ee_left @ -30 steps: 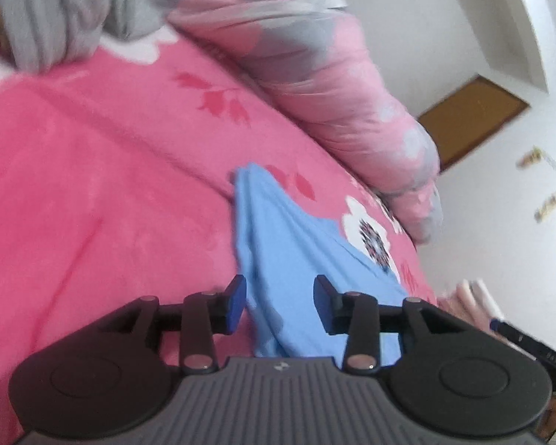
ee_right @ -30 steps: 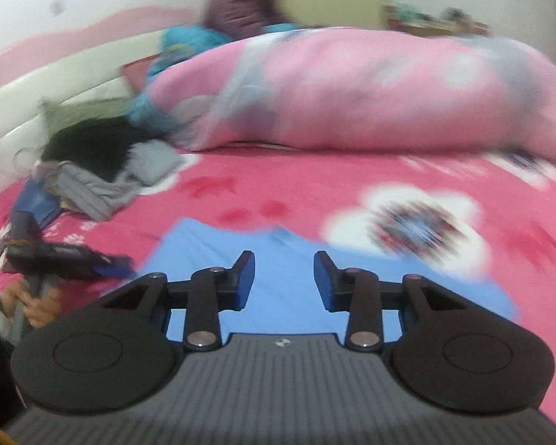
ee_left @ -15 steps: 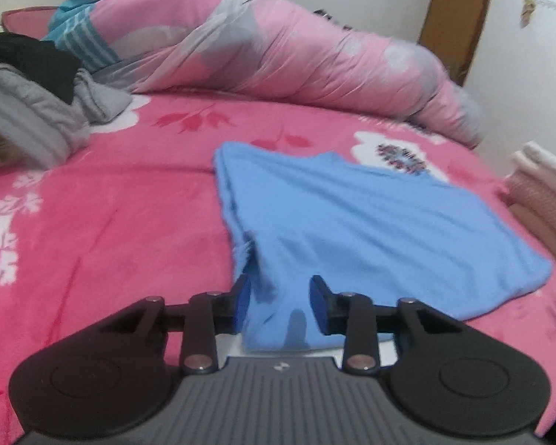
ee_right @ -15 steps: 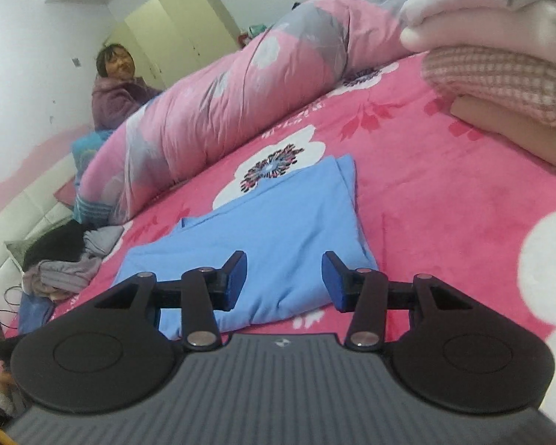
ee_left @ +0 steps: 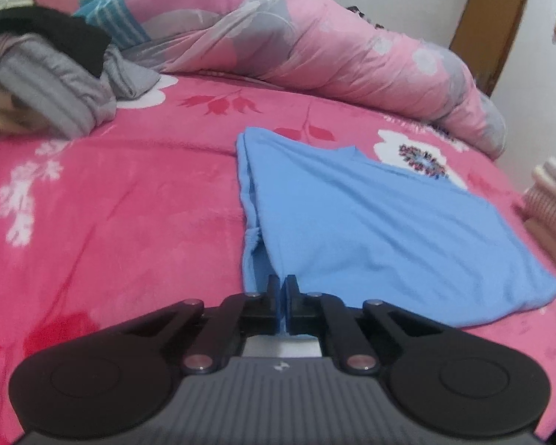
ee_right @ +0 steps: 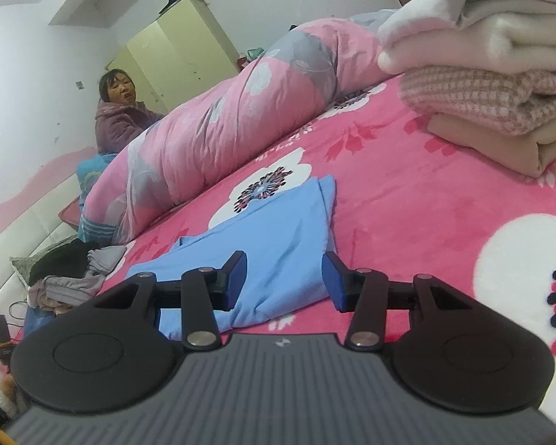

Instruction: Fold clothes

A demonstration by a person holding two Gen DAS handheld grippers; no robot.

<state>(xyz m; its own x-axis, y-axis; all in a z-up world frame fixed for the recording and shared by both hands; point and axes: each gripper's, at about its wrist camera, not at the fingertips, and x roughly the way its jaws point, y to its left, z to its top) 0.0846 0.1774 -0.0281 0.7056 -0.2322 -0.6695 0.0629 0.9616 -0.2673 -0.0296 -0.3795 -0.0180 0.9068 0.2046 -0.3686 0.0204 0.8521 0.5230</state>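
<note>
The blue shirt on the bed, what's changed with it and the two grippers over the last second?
The left gripper swung in to the blue shirt's near corner and shut on it. The right gripper dropped to the shirt's opposite end, jaws open, nothing gripped. The shirt lies flat as before on the pink bedspread; the folded stack and rolled quilt have not moved.

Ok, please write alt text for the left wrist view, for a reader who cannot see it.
The left gripper has its jaws shut on the near edge of a blue shirt that lies flat on a pink flowered bed cover. Behind lie a rolled pink quilt and, at the left, a heap of grey and black clothes.
</note>
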